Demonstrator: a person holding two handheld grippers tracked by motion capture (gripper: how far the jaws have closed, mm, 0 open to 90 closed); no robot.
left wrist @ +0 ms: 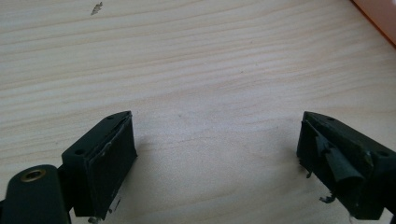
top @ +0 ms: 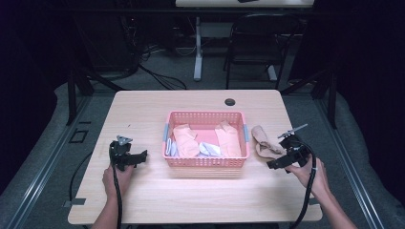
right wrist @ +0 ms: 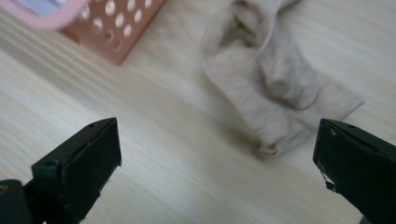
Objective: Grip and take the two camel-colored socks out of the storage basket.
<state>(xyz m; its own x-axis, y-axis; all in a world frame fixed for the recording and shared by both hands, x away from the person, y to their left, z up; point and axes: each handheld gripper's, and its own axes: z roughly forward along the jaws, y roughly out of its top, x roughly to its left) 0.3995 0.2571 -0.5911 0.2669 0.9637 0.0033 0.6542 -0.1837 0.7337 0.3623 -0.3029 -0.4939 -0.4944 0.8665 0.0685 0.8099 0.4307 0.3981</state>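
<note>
Both hands sit at the near edge of the table [top: 143, 195], each wrapped around a gripper. Over at eight o'clock from the pink basket [top: 206, 162], the left gripper [top: 142, 156] rests low on the wood, jaws spread wide with nothing but bare grain between them, as the left gripper view confirms. Now to four o'clock of the basket: the right gripper [top: 273, 165] has its jaws fully apart too, holding nothing. In the right gripper view, the beige sock [right wrist: 275, 88] lies crumpled on the wood at about one o'clock ahead of the jaws, close but untouched. From above, that sock [top: 264, 141] lies just beside the basket's right wall, at three o'clock. Inside the basket, peach cloths [top: 185, 140] and a pale item [top: 210, 149] lie flat.
</note>
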